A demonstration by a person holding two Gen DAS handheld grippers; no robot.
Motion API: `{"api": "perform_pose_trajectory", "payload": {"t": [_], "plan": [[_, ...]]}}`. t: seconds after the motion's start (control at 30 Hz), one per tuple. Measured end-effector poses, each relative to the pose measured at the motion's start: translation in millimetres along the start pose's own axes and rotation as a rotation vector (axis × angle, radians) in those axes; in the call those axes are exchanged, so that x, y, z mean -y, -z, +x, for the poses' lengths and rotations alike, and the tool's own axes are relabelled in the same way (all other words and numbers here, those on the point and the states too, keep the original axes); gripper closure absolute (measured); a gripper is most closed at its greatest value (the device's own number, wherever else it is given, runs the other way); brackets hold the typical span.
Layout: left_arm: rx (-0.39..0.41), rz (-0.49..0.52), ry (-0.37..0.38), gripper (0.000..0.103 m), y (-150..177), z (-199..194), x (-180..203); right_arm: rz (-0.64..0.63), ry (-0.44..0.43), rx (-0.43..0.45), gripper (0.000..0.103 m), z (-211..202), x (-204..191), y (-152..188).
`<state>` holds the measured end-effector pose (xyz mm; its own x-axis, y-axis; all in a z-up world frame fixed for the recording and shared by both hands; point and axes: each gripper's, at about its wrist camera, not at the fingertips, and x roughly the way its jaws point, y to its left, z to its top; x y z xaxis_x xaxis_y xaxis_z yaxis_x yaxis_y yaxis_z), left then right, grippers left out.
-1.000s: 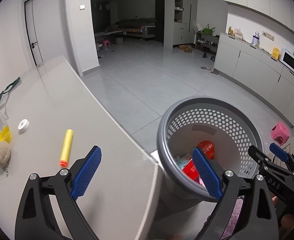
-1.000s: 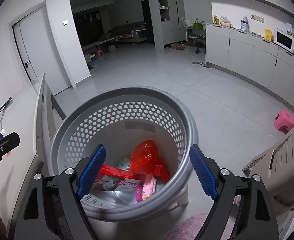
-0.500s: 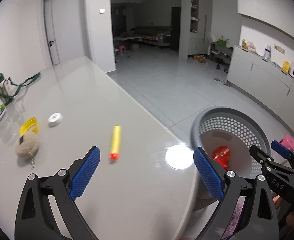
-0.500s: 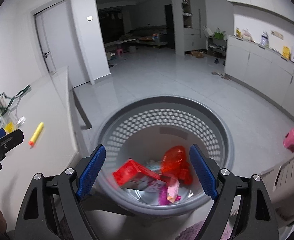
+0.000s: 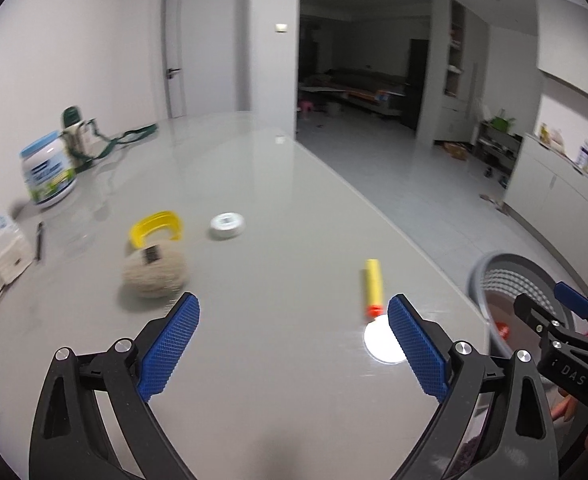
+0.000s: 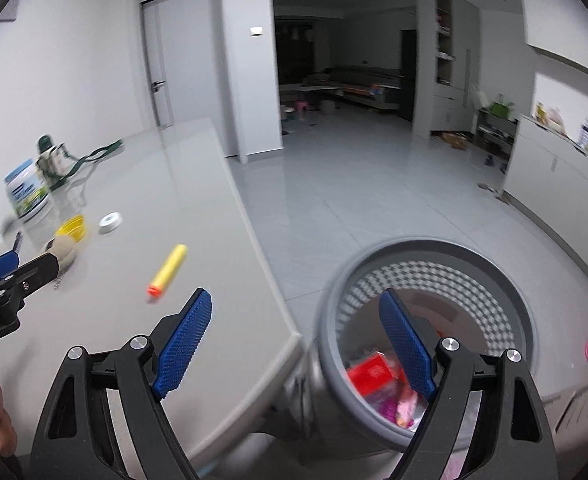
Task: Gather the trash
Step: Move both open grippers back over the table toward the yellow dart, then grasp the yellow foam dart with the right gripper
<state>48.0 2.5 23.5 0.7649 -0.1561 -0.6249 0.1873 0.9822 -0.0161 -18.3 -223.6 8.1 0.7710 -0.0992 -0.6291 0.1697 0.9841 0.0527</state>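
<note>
Foam dart (image 5: 372, 287) next: light, soft, likely squashy.
Your left gripper (image 5: 294, 344) and right gripper (image 6: 294, 344) gape empty; dart lies at one o'clock on the table (image 5: 277, 380), bin (image 6: 426, 320) right. Pinch mid-shaft.

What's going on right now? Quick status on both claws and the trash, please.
Left gripper open, empty, over table. Right gripper open, empty, by bin. Yellow dart loose on table, nothing blocking it.
</note>
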Motion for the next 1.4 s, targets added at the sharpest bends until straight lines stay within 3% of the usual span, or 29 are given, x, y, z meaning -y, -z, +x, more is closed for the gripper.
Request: {"api": "perform_pose_trajectory", "payload": {"t": [0.33,0.57,0.87,1.4], "plan": [[-0.025,-0.097,-0.129,0.009,3.2,11.3,-68.6,-0.010,-0.128,-0.063,0.021,33.6,-46.0,-16.8],[-0.042,-0.142,-0.188,0.007,10.6,21.9,-100.8,-0.098,-0.085,-0.098,0.021,53.4,-76.9,-12.5],[-0.058,-0.178,-0.204,0.007,16.3,33.0,-121.2,-0.199,0.004,-0.176,0.021,84.8,-105.4,-17.1],[-0.093,-0.242,-0.180,0.007,21.9,38.5,-137.9,-0.055,0.008,-0.304,0.022,132.7,-103.2,-26.5]]}}
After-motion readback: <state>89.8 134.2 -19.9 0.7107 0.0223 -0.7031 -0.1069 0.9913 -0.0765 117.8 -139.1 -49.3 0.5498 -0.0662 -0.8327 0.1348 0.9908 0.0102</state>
